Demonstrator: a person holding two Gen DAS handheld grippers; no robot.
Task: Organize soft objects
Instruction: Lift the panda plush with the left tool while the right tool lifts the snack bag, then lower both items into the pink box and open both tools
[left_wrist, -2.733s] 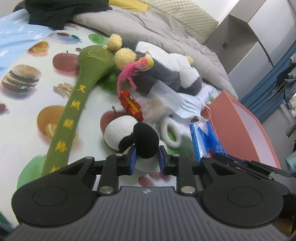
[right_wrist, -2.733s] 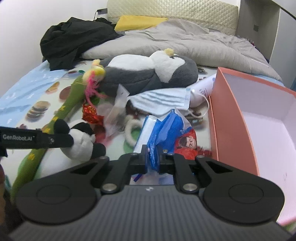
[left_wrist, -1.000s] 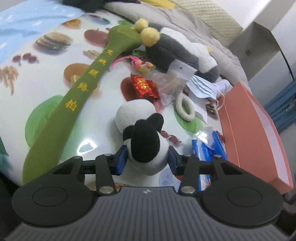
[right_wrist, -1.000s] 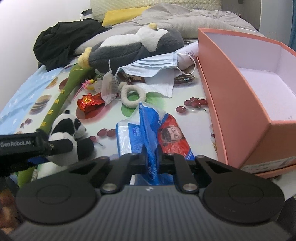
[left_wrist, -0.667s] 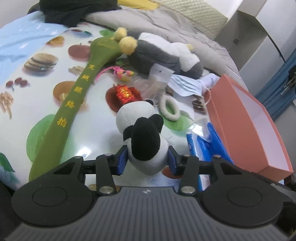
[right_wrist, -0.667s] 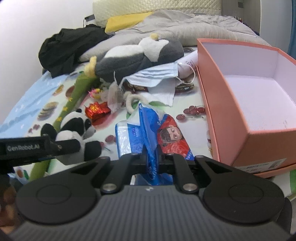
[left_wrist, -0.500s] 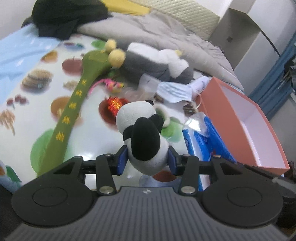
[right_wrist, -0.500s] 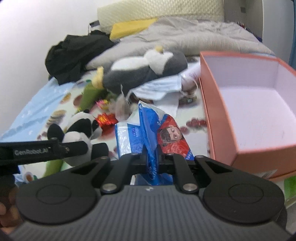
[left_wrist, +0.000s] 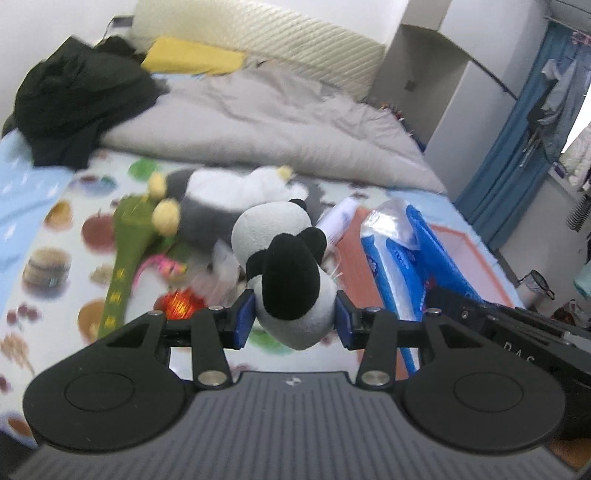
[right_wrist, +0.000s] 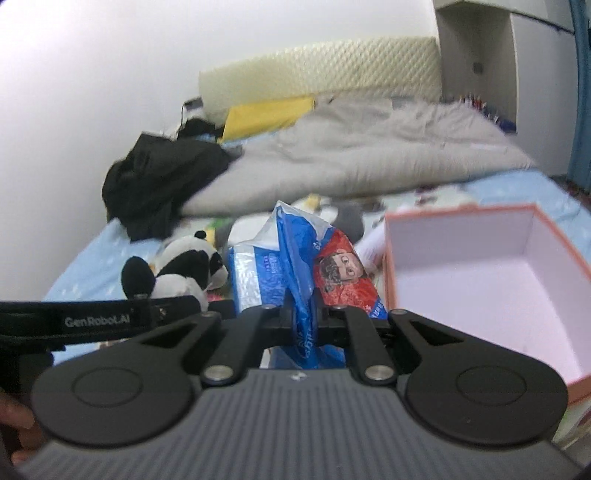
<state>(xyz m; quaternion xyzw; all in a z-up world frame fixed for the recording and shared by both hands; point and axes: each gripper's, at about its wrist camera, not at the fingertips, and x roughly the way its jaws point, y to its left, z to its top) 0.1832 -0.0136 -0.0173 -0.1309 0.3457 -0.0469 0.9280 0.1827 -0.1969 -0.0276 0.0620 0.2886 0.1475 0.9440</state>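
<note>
The left gripper (left_wrist: 294, 322) clamps the panda plush (left_wrist: 284, 275) at frame centre; only the right view shows the right gripper (right_wrist: 303, 307) pinching the blue packet (right_wrist: 295, 258), probably tissues, beside the box (right_wrist: 480, 273).

Fuzzy plush panda (left_wrist: 284, 273), glossy crinkled plastic tissue pack (right_wrist: 295, 266), matt cardboard box (right_wrist: 480, 266), matt black plastic tongs (left_wrist: 293, 321).

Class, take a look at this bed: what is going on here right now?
A person holds a gripper in each hand. The left gripper is clamped on a panda plush; the right gripper pinches a blue tissue pack. Both are held above the cluttered bed, beside an open, empty pink box.
</note>
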